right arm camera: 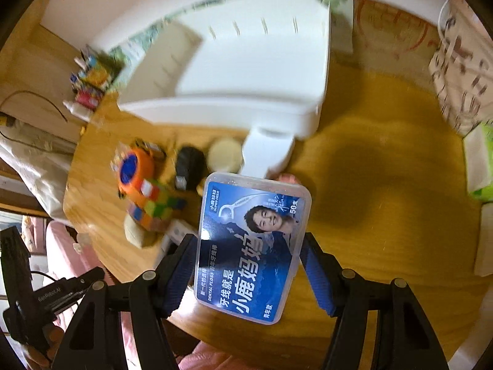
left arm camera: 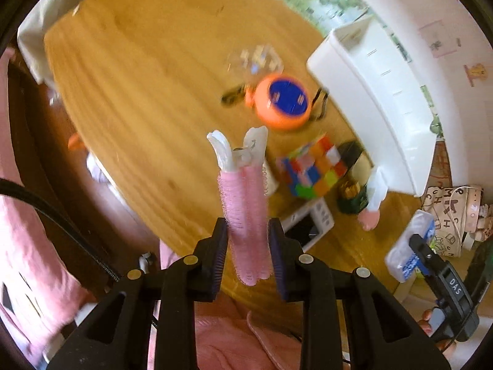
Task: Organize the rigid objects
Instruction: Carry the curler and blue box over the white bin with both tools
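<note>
Two claws are seen above a round wooden desk [left arm camera: 138, 92], each clamped on one item. The left claw [left arm camera: 248, 259] is closed narrow on the lower part of a pink hair-roller clip [left arm camera: 243, 215], whose white plastic handles [left arm camera: 237, 151] stand apart at the far end; the clip is carried clear of the desk. The right claw [right arm camera: 249, 265] is closed across the width of a clear dental floss box [right arm camera: 251, 246] with a blue printed label, gripped by its two long sides and held above the desk edge; the same box and claw are also seen at the right of the left wrist view.

On the desk below, an orange tape measure [left arm camera: 282, 101] with a blue face is seen beside a multicoloured puzzle cube [left arm camera: 311, 169]. Just beside the cube a dark green bottle [left arm camera: 351, 185] is lying, and a small white device [left arm camera: 311, 222] rests near the cube, toward the desk edge. A second pink and white clip [left arm camera: 374, 203] lies by the bottle. A white plastic organizer bin [right arm camera: 252, 71] stands behind these things, open at the top. A person's pink clothing [left arm camera: 27, 246] is visible beneath the left claw
</note>
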Demonstrator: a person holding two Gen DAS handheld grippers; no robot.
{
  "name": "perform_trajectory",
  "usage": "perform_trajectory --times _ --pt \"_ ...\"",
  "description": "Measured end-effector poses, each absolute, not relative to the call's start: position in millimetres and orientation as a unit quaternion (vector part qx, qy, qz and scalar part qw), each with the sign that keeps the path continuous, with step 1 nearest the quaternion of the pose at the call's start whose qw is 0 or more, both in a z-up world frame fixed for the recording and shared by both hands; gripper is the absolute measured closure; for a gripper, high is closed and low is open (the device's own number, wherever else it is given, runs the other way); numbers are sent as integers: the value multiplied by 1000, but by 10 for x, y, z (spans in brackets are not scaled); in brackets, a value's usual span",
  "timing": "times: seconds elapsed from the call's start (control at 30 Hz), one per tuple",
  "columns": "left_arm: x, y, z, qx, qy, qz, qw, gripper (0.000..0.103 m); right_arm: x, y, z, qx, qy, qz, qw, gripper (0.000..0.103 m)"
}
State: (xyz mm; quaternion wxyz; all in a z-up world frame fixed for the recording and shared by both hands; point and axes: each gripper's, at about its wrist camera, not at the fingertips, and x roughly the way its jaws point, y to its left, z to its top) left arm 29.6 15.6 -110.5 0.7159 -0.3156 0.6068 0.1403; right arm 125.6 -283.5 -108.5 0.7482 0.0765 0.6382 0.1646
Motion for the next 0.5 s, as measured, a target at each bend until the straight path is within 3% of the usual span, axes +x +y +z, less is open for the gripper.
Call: perform_trajectory --times 0.5 --pt "1451 309 -303 -183 532 44 825 74 1764 -2707 -497 136 559 140 806 35"
